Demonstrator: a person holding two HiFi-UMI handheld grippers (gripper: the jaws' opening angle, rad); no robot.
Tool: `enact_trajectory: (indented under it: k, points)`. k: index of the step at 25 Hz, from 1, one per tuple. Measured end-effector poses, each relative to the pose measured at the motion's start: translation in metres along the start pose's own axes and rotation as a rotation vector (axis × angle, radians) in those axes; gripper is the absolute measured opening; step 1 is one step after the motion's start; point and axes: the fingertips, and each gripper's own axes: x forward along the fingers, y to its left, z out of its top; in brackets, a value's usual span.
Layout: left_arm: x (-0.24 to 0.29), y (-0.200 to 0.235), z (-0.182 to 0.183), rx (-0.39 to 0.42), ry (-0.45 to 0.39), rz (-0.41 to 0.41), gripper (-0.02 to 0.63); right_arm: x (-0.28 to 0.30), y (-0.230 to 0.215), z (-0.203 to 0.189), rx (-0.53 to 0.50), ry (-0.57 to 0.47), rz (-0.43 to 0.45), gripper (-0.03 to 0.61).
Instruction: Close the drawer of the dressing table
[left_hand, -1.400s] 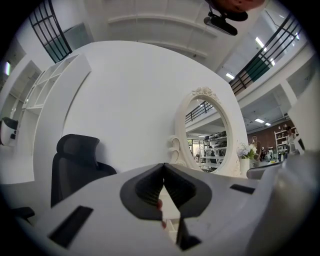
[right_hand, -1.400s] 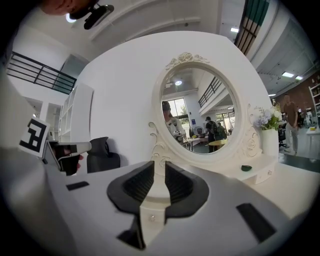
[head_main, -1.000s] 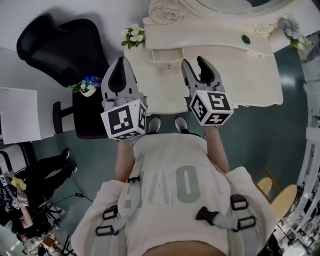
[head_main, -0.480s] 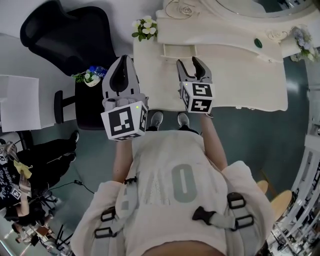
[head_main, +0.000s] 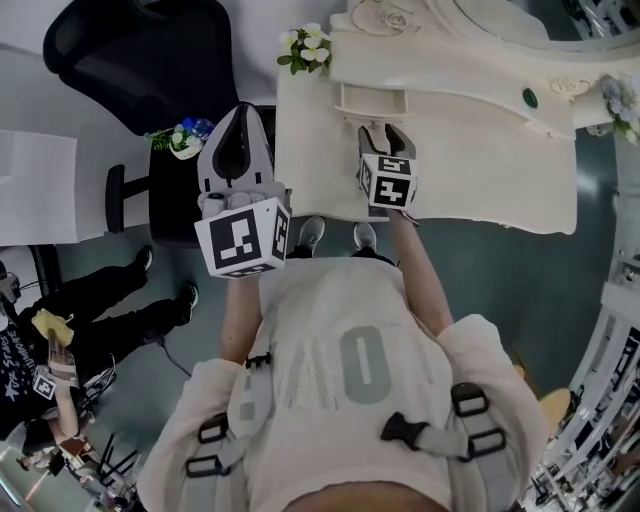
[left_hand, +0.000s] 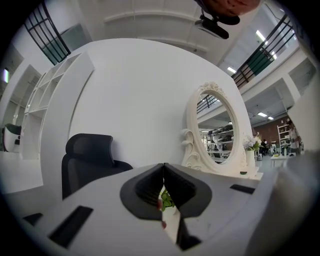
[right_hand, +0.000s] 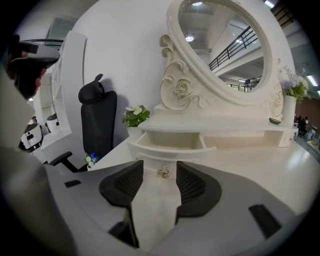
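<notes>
From the head view, your right gripper (head_main: 384, 135) reaches across the cream bench (head_main: 480, 170) toward the open drawer (head_main: 372, 100), while your left gripper (head_main: 240, 115) hangs off the bench's left edge. In the left gripper view, its jaws are pressed together on nothing. In the right gripper view, the jaws stand apart with the drawer's knob (right_hand: 163, 171) between them.

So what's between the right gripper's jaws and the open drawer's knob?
Nothing: in the right gripper view, the right gripper, jaws apart, faces the knob on the drawer across bare tabletop.
</notes>
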Motion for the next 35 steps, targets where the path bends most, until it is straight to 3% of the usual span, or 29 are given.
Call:
enact_trajectory:
  k: [6,18,35]
  points:
    - [-0.004,0.005,-0.003,0.006,0.014,0.024,0.02,0.012,-0.004,-0.019,0.02,0.062,-0.01,0.182]
    - [-0.016,0.026,-0.011,0.017,0.037,0.098,0.02,0.023,-0.009,-0.025,0.022,0.086,-0.042,0.114]
    - [-0.02,0.03,-0.008,0.005,0.027,0.117,0.02,0.024,-0.008,-0.026,0.0,0.087,-0.037,0.107]
